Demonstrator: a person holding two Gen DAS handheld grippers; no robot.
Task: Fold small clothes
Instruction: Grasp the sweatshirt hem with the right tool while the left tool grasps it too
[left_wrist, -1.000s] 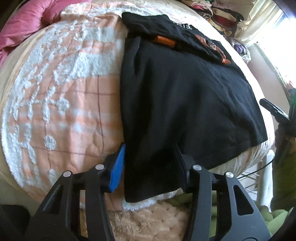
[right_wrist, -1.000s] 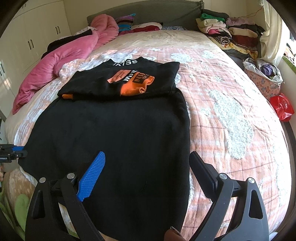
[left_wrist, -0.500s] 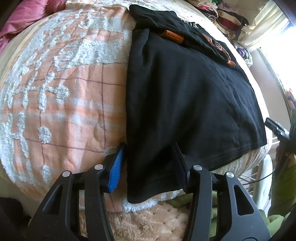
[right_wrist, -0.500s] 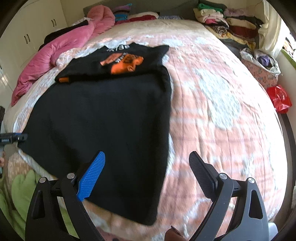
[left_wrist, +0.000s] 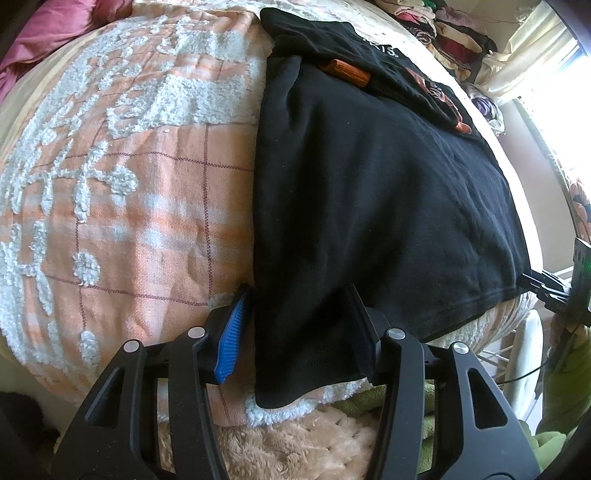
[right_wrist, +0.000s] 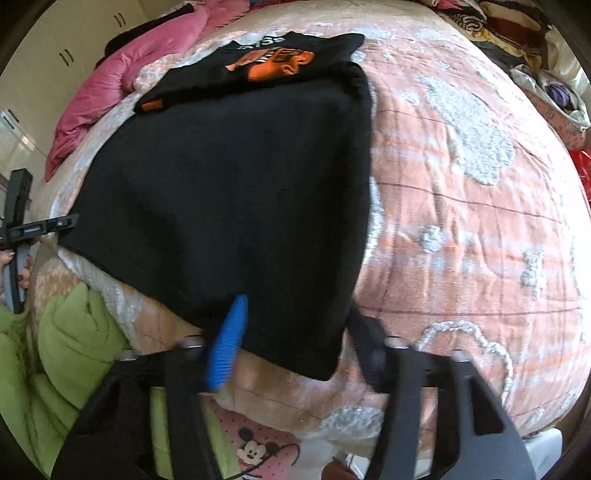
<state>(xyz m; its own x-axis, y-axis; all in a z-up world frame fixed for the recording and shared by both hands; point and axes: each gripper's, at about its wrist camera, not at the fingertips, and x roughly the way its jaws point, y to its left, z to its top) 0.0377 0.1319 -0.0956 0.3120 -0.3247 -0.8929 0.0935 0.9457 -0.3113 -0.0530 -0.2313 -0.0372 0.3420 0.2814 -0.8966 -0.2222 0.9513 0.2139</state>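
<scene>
A black garment (left_wrist: 369, 192) lies flat on the bed, its hem at the near edge; it also shows in the right wrist view (right_wrist: 240, 192). A smaller folded black shirt with an orange print (right_wrist: 273, 64) lies at its far end, also in the left wrist view (left_wrist: 369, 59). My left gripper (left_wrist: 295, 325) is open, its jaws either side of the garment's near left hem corner. My right gripper (right_wrist: 295, 332) is open, its jaws either side of the near right hem corner. Neither grips the cloth.
The bed has an orange and white tufted blanket (left_wrist: 129, 184). A pink duvet (right_wrist: 122, 74) lies at the far left. Piled clothes (left_wrist: 443, 22) sit at the far end. Green bedding (right_wrist: 70, 339) and a Mickey Mouse fabric (right_wrist: 258, 450) lie below the bed edge.
Both grippers have moved down and forward to the garment's near hem corners. The right view is slightly blurred from motion. Both stay open.
</scene>
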